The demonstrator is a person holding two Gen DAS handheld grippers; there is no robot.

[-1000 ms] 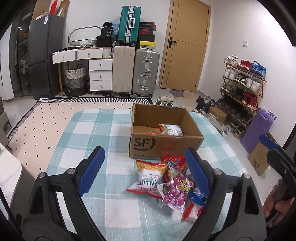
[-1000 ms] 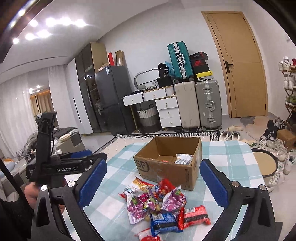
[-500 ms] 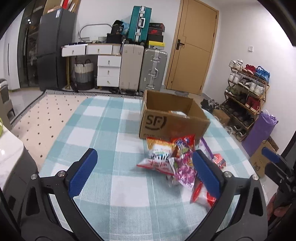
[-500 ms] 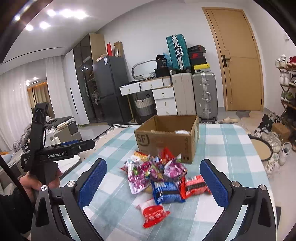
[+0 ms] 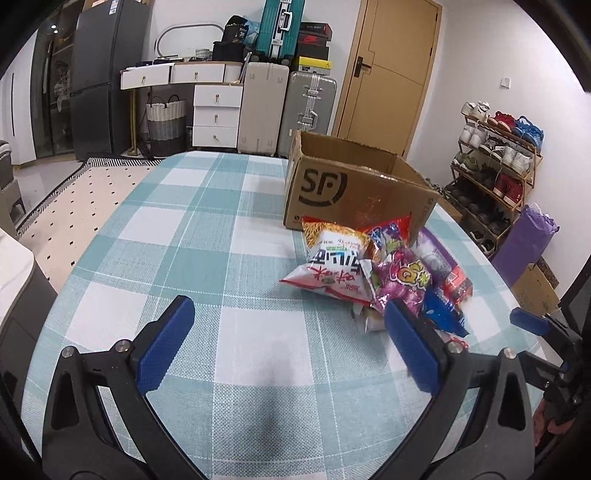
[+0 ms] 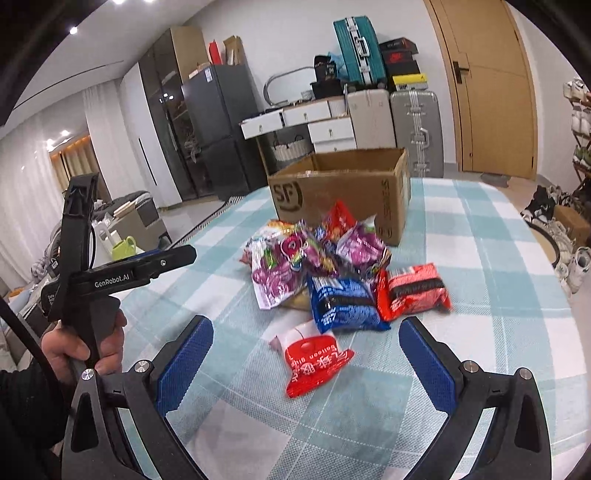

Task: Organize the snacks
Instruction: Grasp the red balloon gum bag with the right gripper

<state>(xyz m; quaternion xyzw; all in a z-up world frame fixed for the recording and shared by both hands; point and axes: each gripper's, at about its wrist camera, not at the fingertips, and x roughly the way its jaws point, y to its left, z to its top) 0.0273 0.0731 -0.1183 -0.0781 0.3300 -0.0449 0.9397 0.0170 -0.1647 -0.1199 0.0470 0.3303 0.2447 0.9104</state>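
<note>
Crinkly foil snack packs (image 6: 332,273) heaped on woven check cloth (image 5: 221,236), w/ square cardboard box (image 5: 354,192) behind. Left gripper (image 5: 291,343) spread wide, nothing btwn, tilted down; heap ahead-right. Right gripper (image 6: 306,363) spread too, flat red pouch (image 6: 314,362) just ahead.

Left tool (image 5: 286,334), right tool (image 6: 304,356) agape

White walls enclosed the room. A tan wooden door (image 5: 391,77) stood behind upright suitcases (image 5: 286,107) and a white drawer unit (image 5: 216,110), with a dark fridge (image 5: 105,77) to the left. A shoe rack (image 5: 495,158) lined the right wall, and ceiling spotlights (image 6: 74,29) glowed above white curtains (image 6: 26,184)
</note>
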